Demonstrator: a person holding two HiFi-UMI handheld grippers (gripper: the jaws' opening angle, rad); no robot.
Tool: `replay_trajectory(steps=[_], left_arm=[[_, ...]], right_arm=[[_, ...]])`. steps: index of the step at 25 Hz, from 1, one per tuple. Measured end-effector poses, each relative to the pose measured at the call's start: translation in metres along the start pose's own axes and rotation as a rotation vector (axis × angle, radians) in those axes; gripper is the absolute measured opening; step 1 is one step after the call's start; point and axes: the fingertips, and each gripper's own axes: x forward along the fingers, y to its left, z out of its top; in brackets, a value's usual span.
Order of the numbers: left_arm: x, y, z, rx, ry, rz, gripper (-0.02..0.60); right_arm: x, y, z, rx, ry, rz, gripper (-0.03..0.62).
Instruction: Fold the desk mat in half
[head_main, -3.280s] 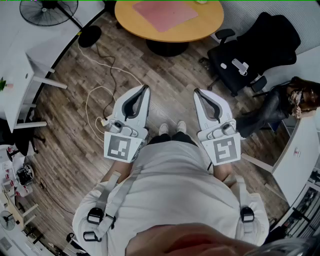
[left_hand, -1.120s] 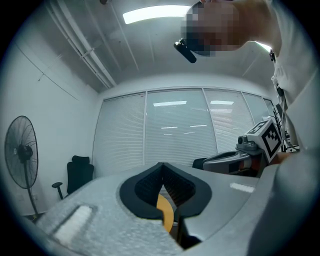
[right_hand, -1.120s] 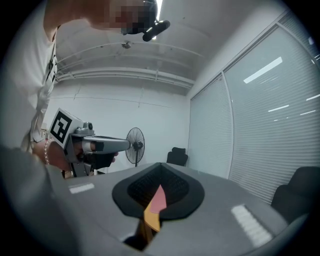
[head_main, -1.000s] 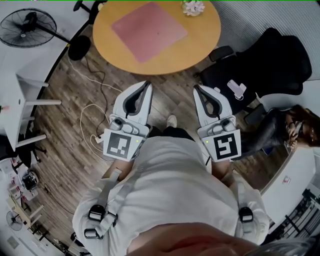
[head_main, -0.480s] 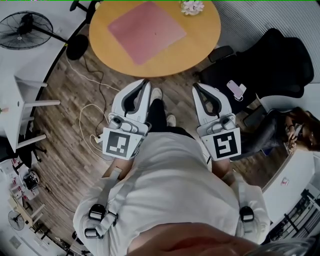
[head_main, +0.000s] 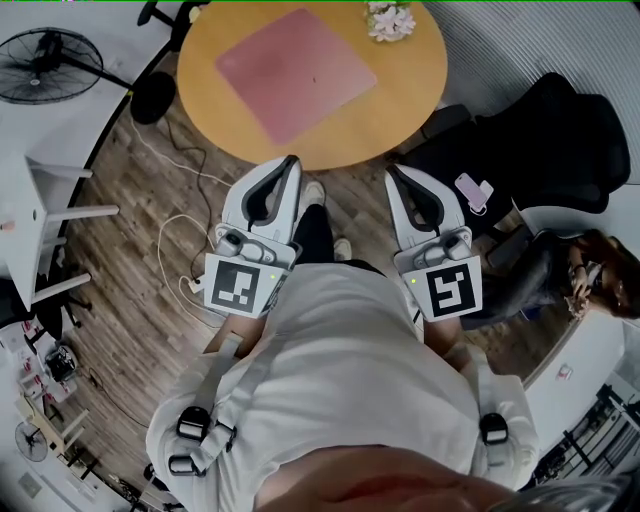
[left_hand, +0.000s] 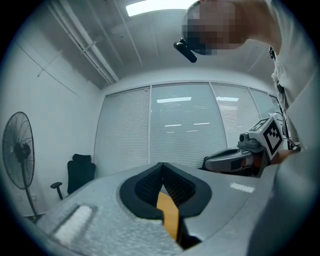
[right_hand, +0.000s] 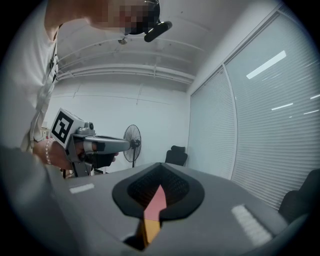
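A pink desk mat lies flat on the round wooden table at the top of the head view, with a small bunch of flowers at the table's far edge. My left gripper and right gripper are held side by side in front of the person's chest. Their tips point at the table and stop just short of its near edge. Both are shut with nothing in them. The left gripper shows only a sliver of orange table through its closed jaws. The right gripper shows a strip of pink mat.
A black office chair with a small pale device on it stands right of the table. A seated person is at the far right. A floor fan, a white desk and a floor cable lie left.
The table and pink mat have come closer and sit lower in the head view as the person steps towards them. Both grippers keep their pose and stay shut.
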Motion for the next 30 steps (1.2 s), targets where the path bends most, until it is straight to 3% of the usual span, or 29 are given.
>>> replay_trajectory(steps=[30], left_arm=[[0.104,0.190,-0.016,-0.007,0.002,-0.028,0.005]], right_arm=[[0.215,-0.034,0.008,-0.014,0.021,0.012,0.005]])
